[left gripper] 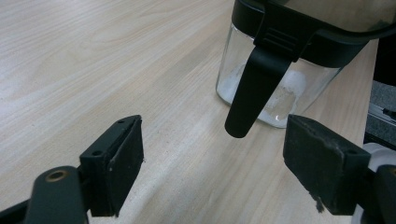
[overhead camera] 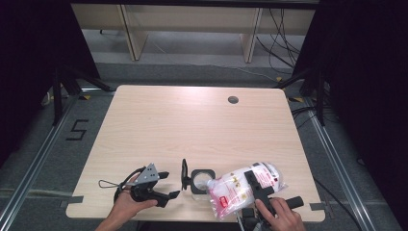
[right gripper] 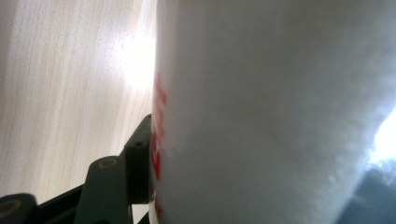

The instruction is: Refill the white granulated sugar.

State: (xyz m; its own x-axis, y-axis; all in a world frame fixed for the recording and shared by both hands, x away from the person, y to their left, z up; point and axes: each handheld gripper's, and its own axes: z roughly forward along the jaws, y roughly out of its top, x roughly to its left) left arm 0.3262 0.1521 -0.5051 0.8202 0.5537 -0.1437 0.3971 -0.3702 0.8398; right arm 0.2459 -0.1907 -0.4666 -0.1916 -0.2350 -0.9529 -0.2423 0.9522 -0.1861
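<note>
A small square glass jar [overhead camera: 202, 180] with a black rim stands near the table's front edge, its black lid [overhead camera: 184, 174] flipped up on the left side. In the left gripper view the jar [left gripper: 289, 98] holds a little white powder, and a black clasp [left gripper: 254, 88] hangs from its rim. My left gripper [overhead camera: 169, 185] is open just left of the jar, nothing between its fingers [left gripper: 116, 163]. My right gripper [overhead camera: 256, 185] is shut on a clear plastic bag [overhead camera: 231, 191] of white powder with red print, tilted with one corner at the jar's mouth. The bag [right gripper: 271, 112] hides one jaw.
The light wooden table [overhead camera: 192, 125] has a round cable hole [overhead camera: 233, 99] at the back right. Wooden furniture legs and loose cables lie on the floor beyond. The jar and bag sit close to the front edge.
</note>
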